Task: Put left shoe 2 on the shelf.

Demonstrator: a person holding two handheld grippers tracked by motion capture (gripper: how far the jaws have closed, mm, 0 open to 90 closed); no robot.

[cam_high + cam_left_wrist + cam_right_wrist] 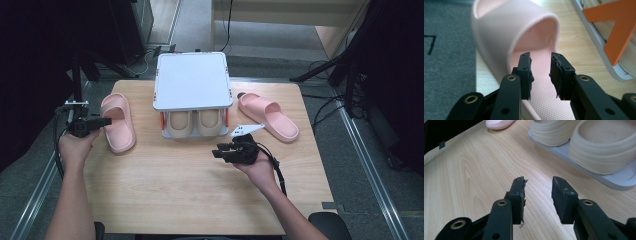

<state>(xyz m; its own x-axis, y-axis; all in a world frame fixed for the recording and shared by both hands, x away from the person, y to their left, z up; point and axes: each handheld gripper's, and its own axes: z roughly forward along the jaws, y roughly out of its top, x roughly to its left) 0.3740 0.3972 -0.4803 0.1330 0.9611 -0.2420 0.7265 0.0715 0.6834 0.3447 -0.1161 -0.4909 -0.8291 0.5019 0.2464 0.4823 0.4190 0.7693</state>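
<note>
Holding my left gripper at the near end of the left pink slipper, I have its jaws parted with a gap between them; in the left gripper view the pads hover over the dotted insole just behind the strap, pressing on nothing; that slipper lies flat on the table's left side, beside the rack. My right gripper hangs over bare wood in front of the rack, jaws apart and empty; its pads frame only tabletop. No brand, label or writing is legible on the slippers or rack; an orange bracket is plain. The second pink slipper lies to the right of the grey two-tier rack, angled; two beige slippers sit side by side on its lower shelf. The table is pale wood grain; grey carpet surrounds it, with black stands and cables at both sides.
</note>
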